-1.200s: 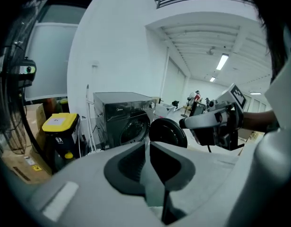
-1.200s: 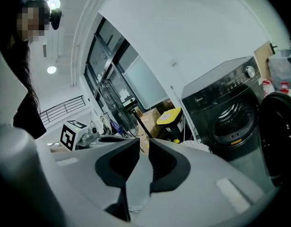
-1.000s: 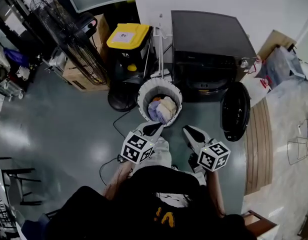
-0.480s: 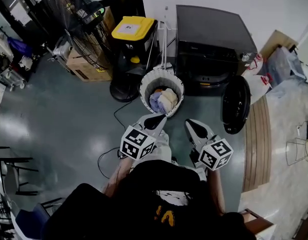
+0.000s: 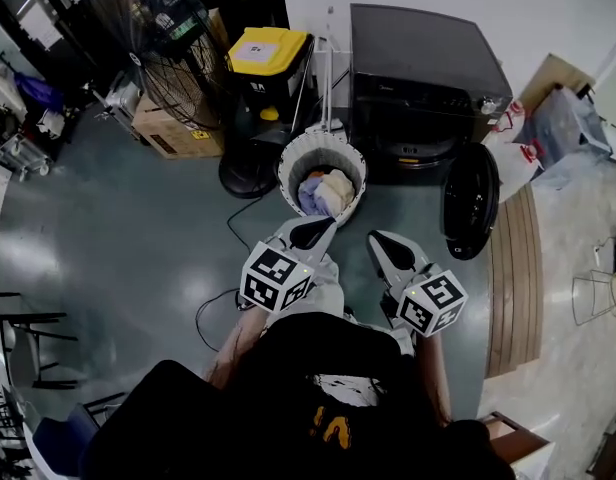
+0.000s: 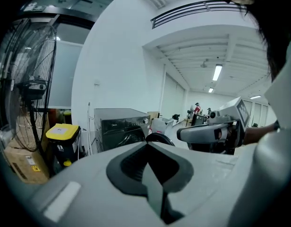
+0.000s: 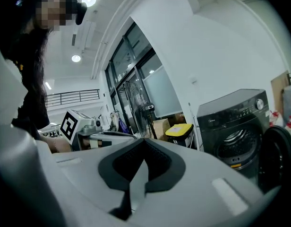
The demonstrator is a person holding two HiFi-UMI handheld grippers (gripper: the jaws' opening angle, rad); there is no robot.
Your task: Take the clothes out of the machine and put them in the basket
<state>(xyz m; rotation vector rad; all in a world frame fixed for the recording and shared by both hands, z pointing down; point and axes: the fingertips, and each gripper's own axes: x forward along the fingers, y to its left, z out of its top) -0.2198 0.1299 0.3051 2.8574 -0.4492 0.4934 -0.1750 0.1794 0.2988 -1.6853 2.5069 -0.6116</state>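
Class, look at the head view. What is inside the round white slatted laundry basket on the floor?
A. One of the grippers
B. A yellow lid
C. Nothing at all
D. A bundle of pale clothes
D: the head view shows pale, bundled clothes lying inside the round white slatted laundry basket, with its ribbed wall visible around them.

A tall standing fan (image 5: 153,28) beside a cardboard box (image 5: 166,136); just right, a black bin with a yellow lid (image 5: 267,51); a dark cable (image 5: 231,238) across the grey floor (image 5: 108,248).
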